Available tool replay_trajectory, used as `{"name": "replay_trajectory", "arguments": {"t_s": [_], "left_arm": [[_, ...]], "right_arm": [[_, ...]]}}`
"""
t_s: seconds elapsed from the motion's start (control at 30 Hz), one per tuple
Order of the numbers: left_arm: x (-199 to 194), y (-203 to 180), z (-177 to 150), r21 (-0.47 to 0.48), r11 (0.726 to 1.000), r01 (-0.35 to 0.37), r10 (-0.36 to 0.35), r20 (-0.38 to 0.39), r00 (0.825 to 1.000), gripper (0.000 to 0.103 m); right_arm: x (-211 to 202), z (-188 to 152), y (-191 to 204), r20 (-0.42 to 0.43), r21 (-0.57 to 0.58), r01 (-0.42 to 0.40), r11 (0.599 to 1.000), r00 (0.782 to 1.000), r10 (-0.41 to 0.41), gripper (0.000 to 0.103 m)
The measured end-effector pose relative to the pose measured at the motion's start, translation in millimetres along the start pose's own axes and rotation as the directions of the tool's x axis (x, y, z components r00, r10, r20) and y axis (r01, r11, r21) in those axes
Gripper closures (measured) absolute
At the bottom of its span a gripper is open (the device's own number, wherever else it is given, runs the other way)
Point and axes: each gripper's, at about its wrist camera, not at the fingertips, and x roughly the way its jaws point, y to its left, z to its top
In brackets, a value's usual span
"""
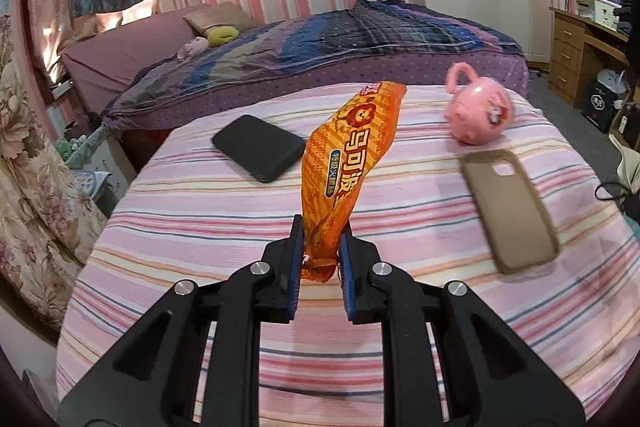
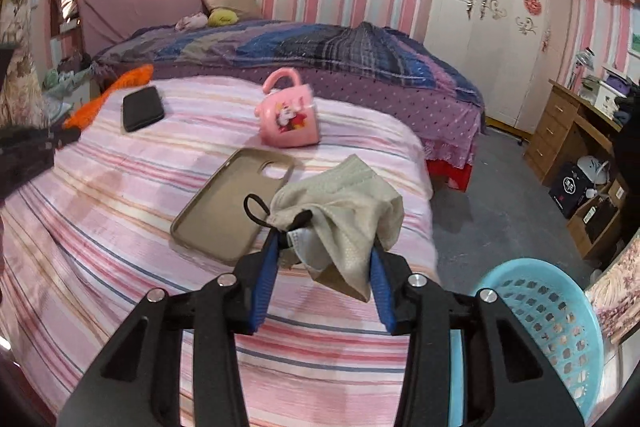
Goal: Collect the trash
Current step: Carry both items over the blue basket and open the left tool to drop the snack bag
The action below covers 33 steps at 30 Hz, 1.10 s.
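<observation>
My left gripper [image 1: 322,229] is shut on the lower end of an orange snack wrapper [image 1: 348,155], which stands up above the pink striped tablecloth [image 1: 200,227]. The wrapper also shows in the right wrist view [image 2: 108,95] at the far left. My right gripper [image 2: 326,239] is shut on a crumpled beige face mask [image 2: 344,215] with a black ear loop, held above the table's right edge. A light blue perforated basket [image 2: 548,315] stands on the floor at the lower right, beside the table.
On the table lie a black phone [image 1: 258,147], a tan phone case [image 1: 510,209] and a pink toy mug [image 1: 480,109]. A bed with a purple cover [image 1: 320,43] stands behind. A wooden desk [image 2: 572,131] and boxes are at the right.
</observation>
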Motion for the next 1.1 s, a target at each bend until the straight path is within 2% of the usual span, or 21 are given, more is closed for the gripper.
{"name": "replay_trajectory", "arguments": {"t_s": [0.23, 0.37, 0.57, 0.63, 0.87, 1.1], "left_arm": [[-18.0, -50.3, -3.9, 0.095, 0.995, 0.021, -0.025, 0.043, 0.999, 0.088], [-33.0, -88.7, -6.6, 0.149, 0.987, 0.066, -0.076, 0.063, 0.995, 0.088], [-52.1, -165.1, -6.5, 0.222, 0.963, 0.153, -0.174, 0.077, 0.982, 0.088], [-60.0, -194.1, -8.8, 0.251, 0.951, 0.177, -0.204, 0.084, 0.975, 0.088], [-82.1, -275.4, -13.1, 0.243, 0.912, 0.331, -0.352, 0.046, 0.935, 0.088], [-99.1, -329.4, -18.1, 0.26, 0.876, 0.406, -0.429, 0.037, 0.902, 0.088]], "right_arm": [[-20.2, -11.4, -49.6, 0.013, 0.041, 0.084, 0.996, 0.996, -0.085, 0.061], [-30.0, -22.9, -96.7, -0.005, 0.067, 0.169, 0.983, 0.986, -0.169, 0.061], [-41.5, -36.7, -153.1, -0.02, 0.136, 0.225, 0.965, 0.974, -0.224, 0.061], [-44.7, -42.4, -166.9, -0.025, 0.153, 0.24, 0.959, 0.971, -0.239, 0.06], [-54.1, -65.0, -216.9, -0.046, 0.208, 0.266, 0.941, 0.964, -0.263, 0.061], [-58.0, -78.6, -244.3, -0.056, 0.249, 0.278, 0.928, 0.961, -0.272, 0.061]]}}
